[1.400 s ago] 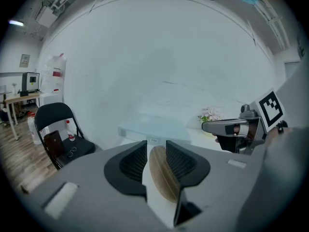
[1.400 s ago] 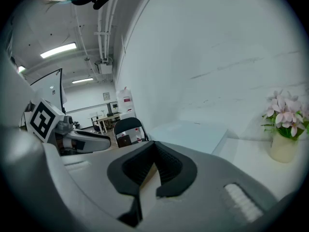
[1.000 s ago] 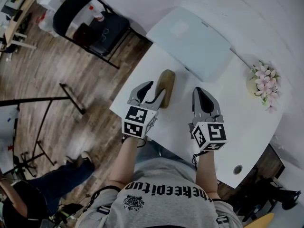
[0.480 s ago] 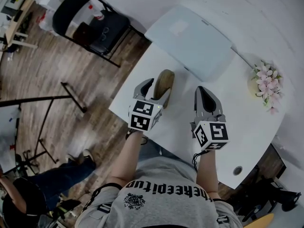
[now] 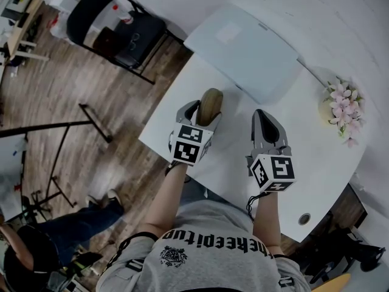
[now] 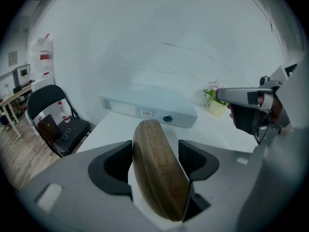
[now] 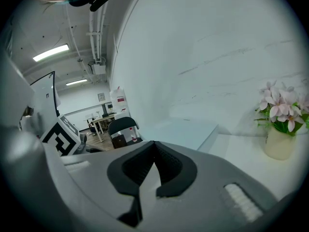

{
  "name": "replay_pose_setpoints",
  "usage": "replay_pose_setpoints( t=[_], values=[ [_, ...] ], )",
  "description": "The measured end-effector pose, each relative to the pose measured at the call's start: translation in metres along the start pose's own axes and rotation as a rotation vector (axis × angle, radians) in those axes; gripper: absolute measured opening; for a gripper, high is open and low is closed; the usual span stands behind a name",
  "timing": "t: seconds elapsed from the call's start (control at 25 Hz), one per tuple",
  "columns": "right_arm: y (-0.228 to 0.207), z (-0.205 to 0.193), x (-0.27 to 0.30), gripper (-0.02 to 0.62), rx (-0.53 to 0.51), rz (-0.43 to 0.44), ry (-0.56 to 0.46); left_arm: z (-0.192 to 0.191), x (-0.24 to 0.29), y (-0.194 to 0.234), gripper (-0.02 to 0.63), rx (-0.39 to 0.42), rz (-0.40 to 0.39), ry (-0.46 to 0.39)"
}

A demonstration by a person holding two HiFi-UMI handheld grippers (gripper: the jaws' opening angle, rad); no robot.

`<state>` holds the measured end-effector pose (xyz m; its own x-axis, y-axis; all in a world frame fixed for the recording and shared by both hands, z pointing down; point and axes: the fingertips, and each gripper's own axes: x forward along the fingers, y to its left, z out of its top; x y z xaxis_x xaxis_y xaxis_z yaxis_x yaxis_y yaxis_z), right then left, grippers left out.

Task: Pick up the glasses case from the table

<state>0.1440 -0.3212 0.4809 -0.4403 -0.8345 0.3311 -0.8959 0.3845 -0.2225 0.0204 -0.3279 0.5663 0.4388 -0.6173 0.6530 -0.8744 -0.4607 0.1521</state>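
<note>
Since the left gripper (image 5: 200,114) has just been opening its jaws and now stands with them wide apart astride the glasses case (image 6: 157,173), with no pad seen pressing on it, the step in hand looks to be the closing. The case lies by the table's (image 5: 316,163) left edge, its far end toward the white binder (image 5: 243,50); it sits skewed in the gap, nearer one jaw, so I would centre first, sink a little, then squeeze across its long flanks and lift straight. The right gripper (image 5: 265,121), jaws together and empty, hangs apart over the table's near edge.
</note>
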Motion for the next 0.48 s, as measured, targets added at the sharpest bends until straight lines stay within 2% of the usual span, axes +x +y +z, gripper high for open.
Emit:
replay_pose_setpoints(
  t=[0.48],
  values=[
    [-0.005,-0.002,0.0,0.003,0.003,-0.006,0.007,-0.011,0.017,0.003,0.32,-0.005,0.033,0.044]
  ],
)
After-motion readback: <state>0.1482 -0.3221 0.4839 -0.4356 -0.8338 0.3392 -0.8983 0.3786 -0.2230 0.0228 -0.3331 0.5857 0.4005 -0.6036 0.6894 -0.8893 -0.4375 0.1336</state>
